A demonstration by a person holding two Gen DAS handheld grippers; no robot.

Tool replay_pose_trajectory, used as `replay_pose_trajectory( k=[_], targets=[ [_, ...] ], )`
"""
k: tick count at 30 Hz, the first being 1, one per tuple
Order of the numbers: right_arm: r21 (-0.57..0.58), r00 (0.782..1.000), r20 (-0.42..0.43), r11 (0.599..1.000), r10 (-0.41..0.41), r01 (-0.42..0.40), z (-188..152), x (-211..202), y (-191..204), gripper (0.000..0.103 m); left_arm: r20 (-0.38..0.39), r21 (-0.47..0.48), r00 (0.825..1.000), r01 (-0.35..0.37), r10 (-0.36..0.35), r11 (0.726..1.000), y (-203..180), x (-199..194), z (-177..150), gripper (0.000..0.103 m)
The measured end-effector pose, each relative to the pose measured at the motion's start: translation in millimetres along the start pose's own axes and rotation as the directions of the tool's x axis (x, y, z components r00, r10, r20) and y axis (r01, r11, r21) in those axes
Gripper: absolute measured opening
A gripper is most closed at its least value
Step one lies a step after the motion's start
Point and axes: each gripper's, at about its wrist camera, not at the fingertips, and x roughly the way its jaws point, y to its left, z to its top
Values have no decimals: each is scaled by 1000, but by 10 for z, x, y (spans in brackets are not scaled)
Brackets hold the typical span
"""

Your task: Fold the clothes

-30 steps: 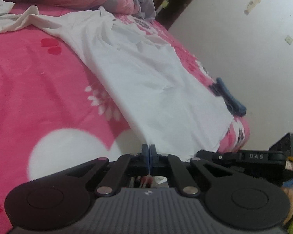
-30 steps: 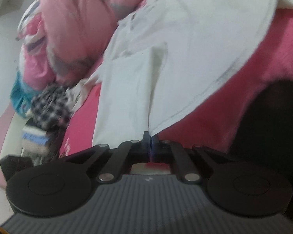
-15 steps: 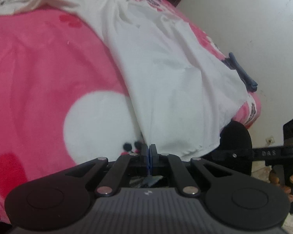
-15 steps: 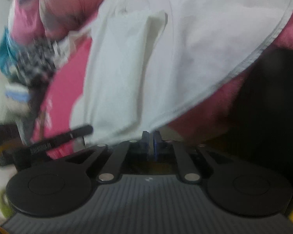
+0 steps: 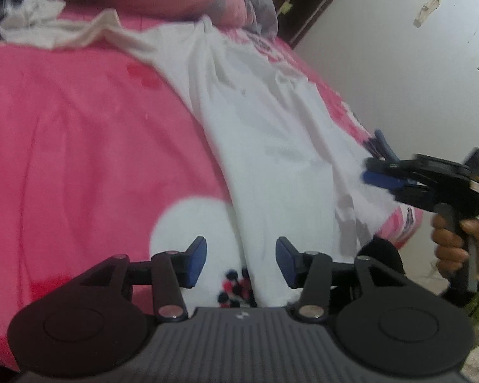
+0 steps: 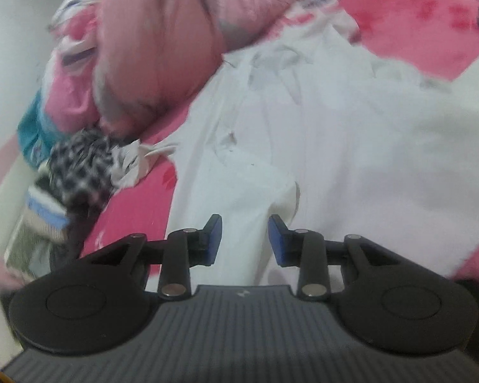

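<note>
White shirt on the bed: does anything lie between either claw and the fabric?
Nothing visible does. The white shirt lies directly ahead of the opening left claw and right claw; no fabric is pinched between either's pads.

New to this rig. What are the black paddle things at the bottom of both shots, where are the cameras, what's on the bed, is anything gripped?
They are hand-held two-finger grippers with blue pads, one per hand, each carrying a fisheye camera looking along its fingers. One picture is from the left gripper, the other from the right gripper; the right one and the hand holding it also show in the left view. A white garment lies spread on a pink blanket, with a pink pillow and checked cloth behind. Both sets of jaws are opening; nothing is pinched.
</note>
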Motion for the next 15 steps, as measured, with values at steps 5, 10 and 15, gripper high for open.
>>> replay_pose_trajectory(
  k=[5,10,15],
  targets=[
    [145,1000,-6,989,9,-8,-63,266,-247,29,1,89,1000,-24,24,996,-189,196,55,50],
    [188,991,20,974,-134,128,-95,331,-551,0,-53,135,997,-50,58,990,-251,408,15,50],
    [125,974,92,973,-208,196,-52,6,-552,6,-61,110,997,-42,49,993,-203,391,0,50]
  ],
)
